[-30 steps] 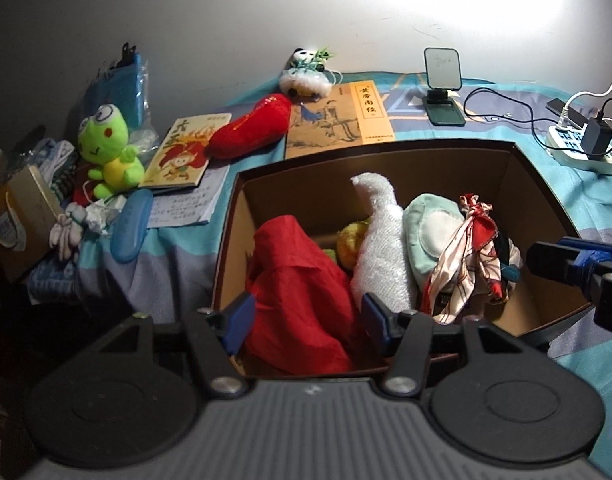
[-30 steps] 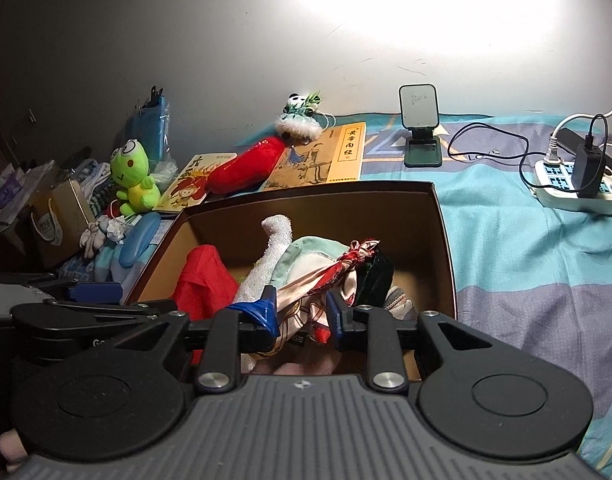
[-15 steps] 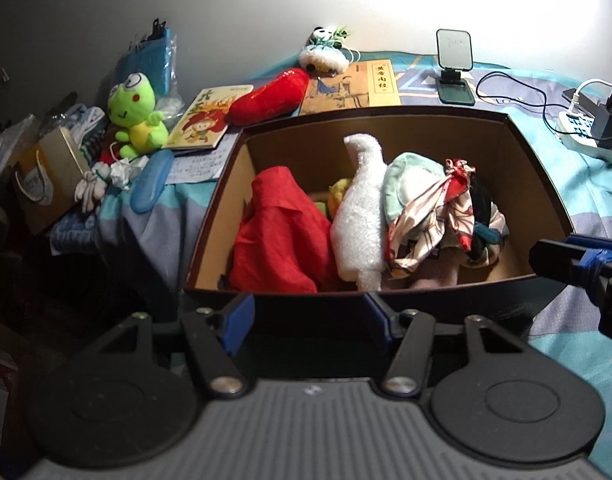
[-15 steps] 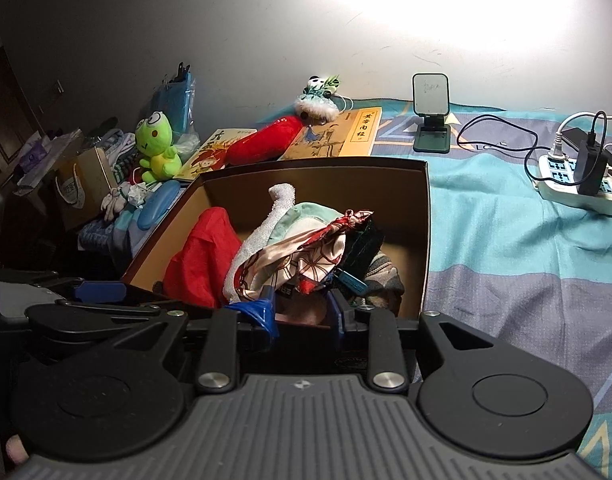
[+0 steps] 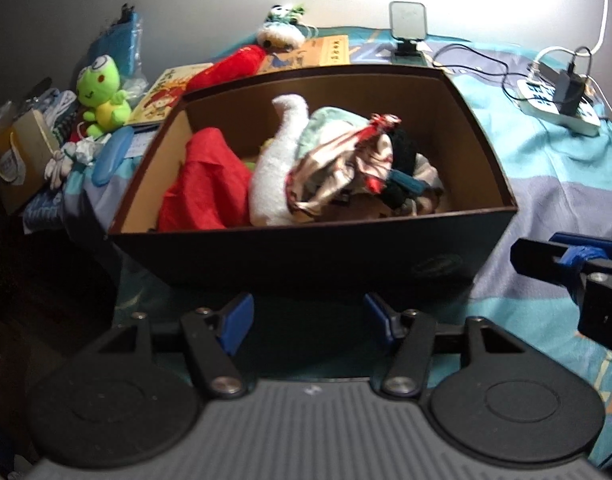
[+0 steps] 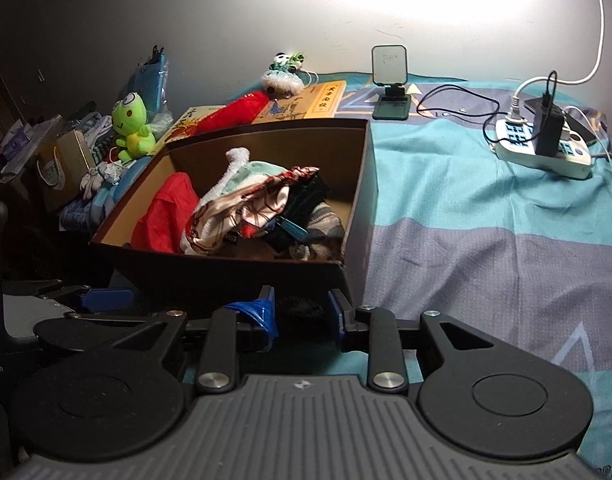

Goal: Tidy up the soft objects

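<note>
A dark cardboard box [image 5: 306, 256] stands on the bed and holds a red cloth [image 5: 202, 188], a white fuzzy towel [image 5: 274, 184], a patterned scarf [image 5: 337, 168] and dark knitted items. My left gripper [image 5: 307, 316] is open and empty, just in front of the box's near wall. My right gripper [image 6: 300, 314] has a narrow gap with nothing between the pads, and sits before the box's near right corner [image 6: 341, 268]. A green frog plush [image 6: 132, 126], a red chili plush [image 6: 234, 114] and a panda plush [image 6: 284, 72] lie outside the box at the back left.
Books [image 6: 317, 100] lie behind the box. A phone stand [image 6: 391, 80] and a power strip [image 6: 541, 148] with cables sit at the back right. A paper bag [image 5: 18, 160] and clutter crowd the bed's left edge. Bare blue bedspread [image 6: 485, 240] lies right of the box.
Both grippers have drawn back from over the box's contents to in front of its near wall. The scarf and the cloths stay in the box.
</note>
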